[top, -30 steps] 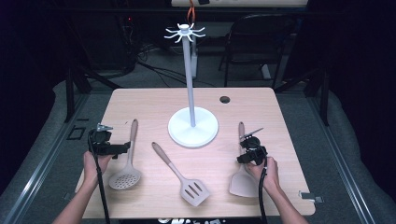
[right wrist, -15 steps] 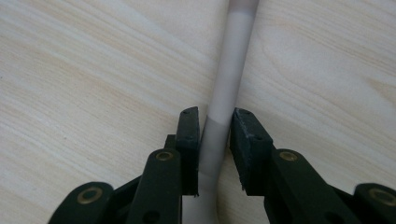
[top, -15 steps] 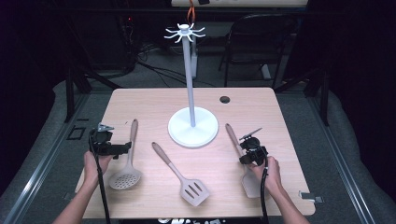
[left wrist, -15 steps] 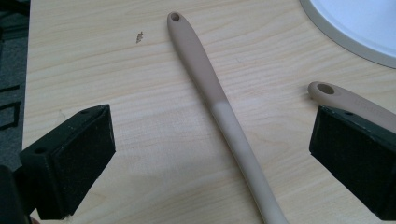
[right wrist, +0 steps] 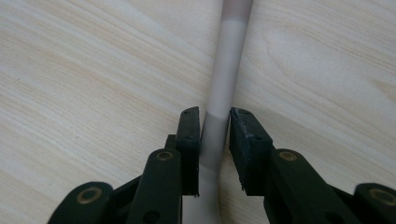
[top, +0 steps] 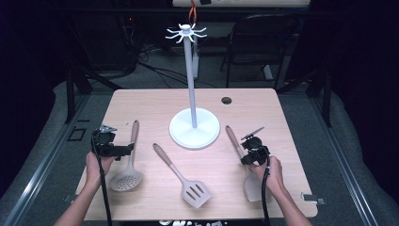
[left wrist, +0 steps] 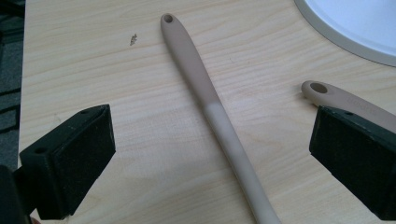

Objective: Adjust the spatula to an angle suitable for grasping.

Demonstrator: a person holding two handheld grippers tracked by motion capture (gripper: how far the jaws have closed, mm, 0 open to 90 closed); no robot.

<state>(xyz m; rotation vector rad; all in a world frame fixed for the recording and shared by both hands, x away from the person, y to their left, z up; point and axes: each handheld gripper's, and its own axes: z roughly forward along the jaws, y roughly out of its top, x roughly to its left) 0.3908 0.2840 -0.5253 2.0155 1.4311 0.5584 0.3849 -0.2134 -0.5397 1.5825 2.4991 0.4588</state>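
Your right gripper (top: 248, 151) is squeezed tight on the handle of the plain spatula (top: 252, 183) — it lies near the table's (top: 141, 101) right front edge. Your left gripper (top: 126, 149) is wide open over the skimmer's (top: 127, 177) handle — not touching it, holding nothing.

A dark room: grey floor (top: 56, 117), black chair (top: 256, 44) behind the wooden table (top: 141, 101).
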